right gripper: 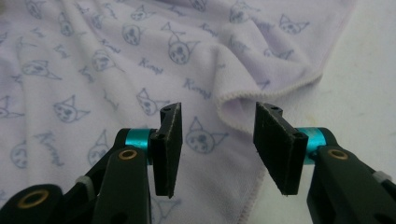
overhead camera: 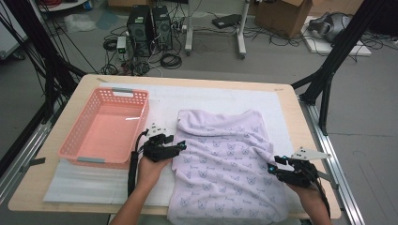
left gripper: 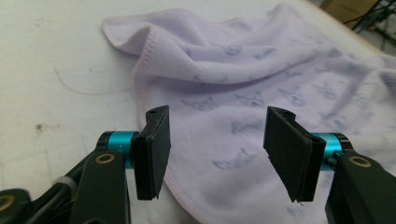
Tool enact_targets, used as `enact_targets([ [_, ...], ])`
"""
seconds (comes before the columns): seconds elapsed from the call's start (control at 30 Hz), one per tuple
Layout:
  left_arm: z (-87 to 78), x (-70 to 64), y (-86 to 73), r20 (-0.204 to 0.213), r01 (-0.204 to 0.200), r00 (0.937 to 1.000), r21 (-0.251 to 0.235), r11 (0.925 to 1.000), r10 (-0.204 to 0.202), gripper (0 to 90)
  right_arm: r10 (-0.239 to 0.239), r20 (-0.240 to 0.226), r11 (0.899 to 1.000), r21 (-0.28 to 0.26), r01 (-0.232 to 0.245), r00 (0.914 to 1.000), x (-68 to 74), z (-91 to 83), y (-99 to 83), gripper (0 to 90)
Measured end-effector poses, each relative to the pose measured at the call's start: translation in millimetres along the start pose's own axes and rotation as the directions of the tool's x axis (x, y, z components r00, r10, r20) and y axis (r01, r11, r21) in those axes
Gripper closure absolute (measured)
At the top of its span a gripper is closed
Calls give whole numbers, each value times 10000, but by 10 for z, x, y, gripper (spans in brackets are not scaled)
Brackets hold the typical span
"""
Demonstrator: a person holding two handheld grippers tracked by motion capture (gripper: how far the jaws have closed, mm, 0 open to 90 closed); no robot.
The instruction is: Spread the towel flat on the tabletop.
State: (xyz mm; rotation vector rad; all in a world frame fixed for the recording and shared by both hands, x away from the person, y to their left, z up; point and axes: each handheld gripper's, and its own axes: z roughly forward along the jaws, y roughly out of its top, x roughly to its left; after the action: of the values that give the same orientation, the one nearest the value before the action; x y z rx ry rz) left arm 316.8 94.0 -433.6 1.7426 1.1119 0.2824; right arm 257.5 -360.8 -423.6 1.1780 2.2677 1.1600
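Towel [overhead camera: 227, 161] on table [overhead camera: 291, 112]: soft, light, limp. Left claw [overhead camera: 180, 146] at nine o'clock edge, right claw [overhead camera: 273, 165] at three o'clock edge, both spread, empty. Best gripped at hems.

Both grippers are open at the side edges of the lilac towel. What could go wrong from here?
1. The towel lies rumpled, so the left gripper may pinch a ridge or two layers rather than the single hem.
2. The near end seems to hang over the table edge; an uneven lift could let it slide off.
3. The pink basket sits close beside the left gripper and could be knocked.
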Motion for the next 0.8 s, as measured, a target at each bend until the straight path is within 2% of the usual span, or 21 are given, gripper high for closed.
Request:
enact_targets([
  [0.07, -64, -29, -70, 322, 112, 9994, 72, 9999, -114, 406, 258, 99, 9996, 61, -259, 9996, -30, 40, -72, 511],
  [0.17, -114, -80, -174, 604, 91, 9981, 529, 9986, -123, 383, 399, 320, 9985, 368, -411, 9987, -80, 126, -197, 483],
  [0.2, -124, -115, -229, 724, -36, 9974, 735, 9973, -17, 381, 371, 354, 9987, 329, -383, 9987, -87, 133, -212, 483],
  [0.23, -124, -115, -229, 724, -36, 9974, 735, 9973, -17, 377, 375, 355, 9988, 287, -386, 9987, -85, 134, -216, 483],
  [0.27, -92, -165, -281, 796, -179, 9968, 1028, 9945, 97, 376, 296, 383, 9991, 285, -307, 9988, -85, 138, -215, 482],
  [0.3, -92, -165, -281, 796, -179, 9968, 1028, 9945, 97, 376, 161, 445, 9993, 319, -175, 9989, -77, 145, -211, 483],
  [0.33, -33, -222, -331, 760, -508, 9963, 1307, 9901, 411, 380, 12, 520, 9994, 335, -29, 9986, -73, 150, -210, 487],
  [0.37, -27, -259, -341, 501, -765, 9962, 1260, 9891, 706, 389, -88, 623, 9993, 369, 65, 9980, -62, 155, -207, 494],
  [0.4, -27, -259, -341, 501, -765, 9962, 1260, 9891, 706, 446, -246, 759, 9990, 386, 217, 9968, -57, 161, -203, 486],
  [0.43, -20, -296, -339, 19, -1030, 9946, 1336, 9857, 1037, 522, -301, 955, 9987, 428, 261, 9950, -51, 166, -199, 465],
  [0.47, -21, -296, -335, -191, -1138, 9929, 1390, 9837, 1175, 625, -294, 1092, 9989, 408, 251, 9936, -58, 172, -192, 463],
  [0.5, -21, -296, -335, -191, -1138, 9929, 1390, 9837, 1175, 717, -294, 1092, 9989, 408, 251, 9936, -58, 172, -192, 463],
  [0.53, -25, -243, -310, -249, -878, 9954, 1527, 9844, 927, 804, -356, 1234, 9988, 375, 312, 9917, -75, 197, -174, 438],
  [0.57, -21, -212, -295, -170, -646, 9975, 1563, 9856, 680, 825, -338, 1190, 9989, 362, 296, 9923, -83, 219, -165, 441],
  [0.6, -21, -212, -295, -170, -646, 9975, 1563, 9856, 680, 837, -277, 1132, 9991, 358, 238, 9932, -91, 237, -155, 456],
  [0.63, -15, -190, -277, -130, -567, 9981, 1572, 9859, 595, 840, -222, 965, 9992, 350, 189, 9951, -102, 258, -140, 532],
  [0.67, -9, -147, -239, -418, -479, 9977, 1399, 9890, 543, 843, -112, 621, 9993, 358, 89, 9980, -105, 277, -121, 640],
  [0.7, -7, -116, -211, -549, -331, 9977, 1256, 9915, 402, 843, -77, 329, 9994, 330, 66, 9994, -105, 300, -99, 751],
  [0.73, -7, -116, -211, -549, -331, 9977, 1256, 9915, 402, 844, -11, 19, 9995, 311, 11, 10000, -114, 328, -75, 818],
  [0.77, -1, -60, -157, -801, -60, 9967, 923, 9957, 135, 844, 194, -179, 9995, 249, -189, 9997, -129, 363, -52, 834],
  [0.8, 12, -35, -136, -920, 7, 9957, 849, 9964, 71, 844, 331, -132, 9991, 271, -328, 9994, -149, 394, -26, 841],
])
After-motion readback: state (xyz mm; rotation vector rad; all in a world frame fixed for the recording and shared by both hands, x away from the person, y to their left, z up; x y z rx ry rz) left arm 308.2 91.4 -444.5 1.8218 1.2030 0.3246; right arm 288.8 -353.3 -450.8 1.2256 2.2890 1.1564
